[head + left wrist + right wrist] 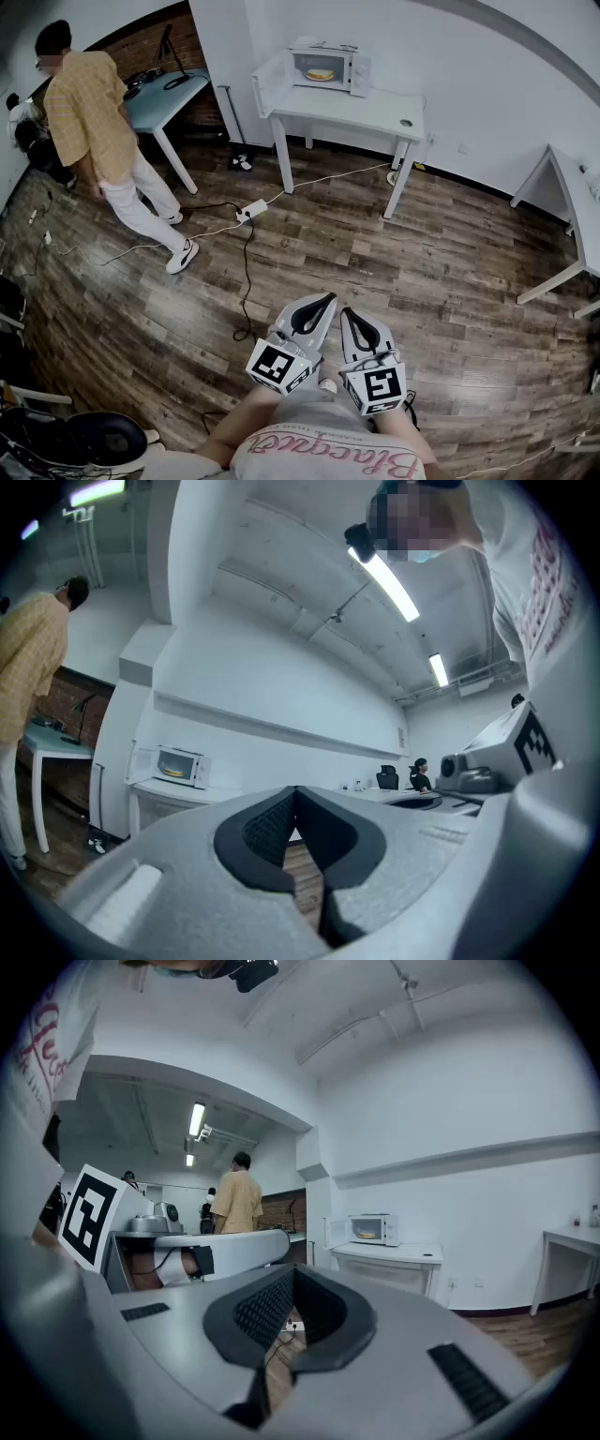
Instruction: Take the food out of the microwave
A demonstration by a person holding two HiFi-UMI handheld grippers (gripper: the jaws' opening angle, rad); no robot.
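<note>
The microwave [328, 67] sits at the left end of the white table [375, 112], with its door [267, 82] open. The food [320, 74] is inside it. The left gripper [317, 309] and right gripper [356, 328] are far from the table, their fingers pressed together on nothing. I think only the door is done; the food is not yet taken out.

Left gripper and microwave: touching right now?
Apart. The head view shows the left gripper close to the person, with a stretch of wood floor between it and the microwave on the white table.
</note>
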